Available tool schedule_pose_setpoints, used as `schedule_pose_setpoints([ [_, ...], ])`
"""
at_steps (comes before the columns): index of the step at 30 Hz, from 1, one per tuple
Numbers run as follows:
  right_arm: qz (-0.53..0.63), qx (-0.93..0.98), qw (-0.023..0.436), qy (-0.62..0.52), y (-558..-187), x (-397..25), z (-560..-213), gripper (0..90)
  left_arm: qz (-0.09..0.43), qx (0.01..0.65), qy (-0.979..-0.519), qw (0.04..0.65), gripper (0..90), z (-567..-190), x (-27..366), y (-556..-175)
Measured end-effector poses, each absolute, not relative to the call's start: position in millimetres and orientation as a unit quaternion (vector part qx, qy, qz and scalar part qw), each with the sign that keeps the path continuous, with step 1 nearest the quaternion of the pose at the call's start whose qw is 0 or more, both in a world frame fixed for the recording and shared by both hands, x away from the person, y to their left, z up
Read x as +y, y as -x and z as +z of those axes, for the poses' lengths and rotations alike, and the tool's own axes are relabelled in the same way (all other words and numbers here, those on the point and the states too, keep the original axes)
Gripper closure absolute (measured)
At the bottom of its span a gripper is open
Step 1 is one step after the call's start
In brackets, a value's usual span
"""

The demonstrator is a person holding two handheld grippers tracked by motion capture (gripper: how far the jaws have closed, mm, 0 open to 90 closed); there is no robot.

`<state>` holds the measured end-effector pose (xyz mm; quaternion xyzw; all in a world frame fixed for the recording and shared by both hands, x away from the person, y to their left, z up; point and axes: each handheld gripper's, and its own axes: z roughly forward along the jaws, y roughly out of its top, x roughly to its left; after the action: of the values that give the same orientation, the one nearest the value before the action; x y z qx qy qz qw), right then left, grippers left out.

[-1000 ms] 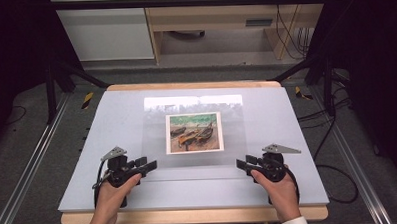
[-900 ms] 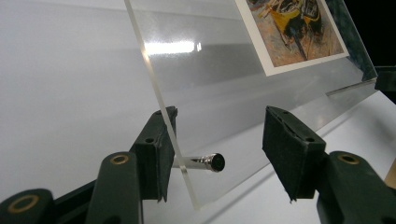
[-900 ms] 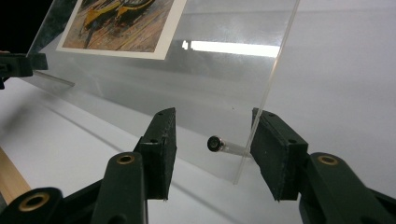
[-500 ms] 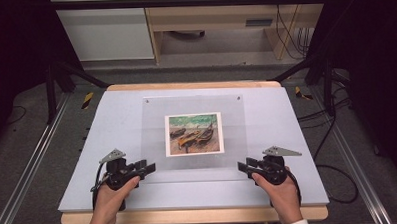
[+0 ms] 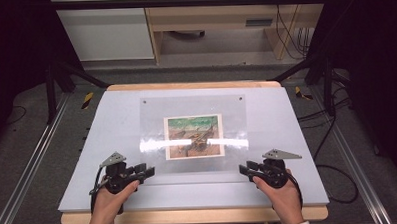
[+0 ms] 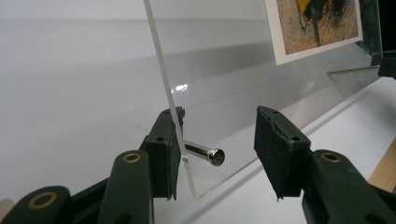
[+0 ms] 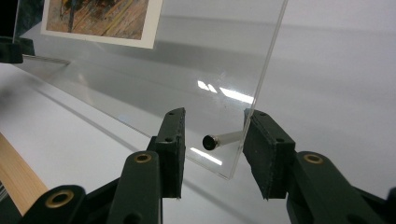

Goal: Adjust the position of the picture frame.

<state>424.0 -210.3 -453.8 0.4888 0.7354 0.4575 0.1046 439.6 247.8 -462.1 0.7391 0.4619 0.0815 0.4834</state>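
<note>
Claws (image 5: 147, 171) over pale grey table (image 5: 297, 118)

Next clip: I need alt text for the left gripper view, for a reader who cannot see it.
The left hand-held gripper has its two black jaws open around the lower corner of a clear acrylic sheet, which is tilted up off the white table. A metal standoff pin sticks out of the sheet between the jaws, and a printed picture shows at upper right.

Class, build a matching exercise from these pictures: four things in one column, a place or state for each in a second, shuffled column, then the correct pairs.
1. picture
2. clear panel
3. left gripper
4. metal pin

A. at the panel's near left corner
B. sticks out of the panel near a corner
C. lies on the white table
D. sits mid-panel

Pairs: 1-D, 2-C, 3-A, 4-B
</note>
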Motion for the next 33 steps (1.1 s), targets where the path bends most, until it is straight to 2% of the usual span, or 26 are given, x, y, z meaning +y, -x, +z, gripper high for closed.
schedule_pose_setpoints([
  [33,0.441,0.75,0.109,-0.481,-418.0,-210.9,-454.6,64.5,0.082,0.452,-0.755,0.467,55.0,-463.4,248.4,-434.1],
])
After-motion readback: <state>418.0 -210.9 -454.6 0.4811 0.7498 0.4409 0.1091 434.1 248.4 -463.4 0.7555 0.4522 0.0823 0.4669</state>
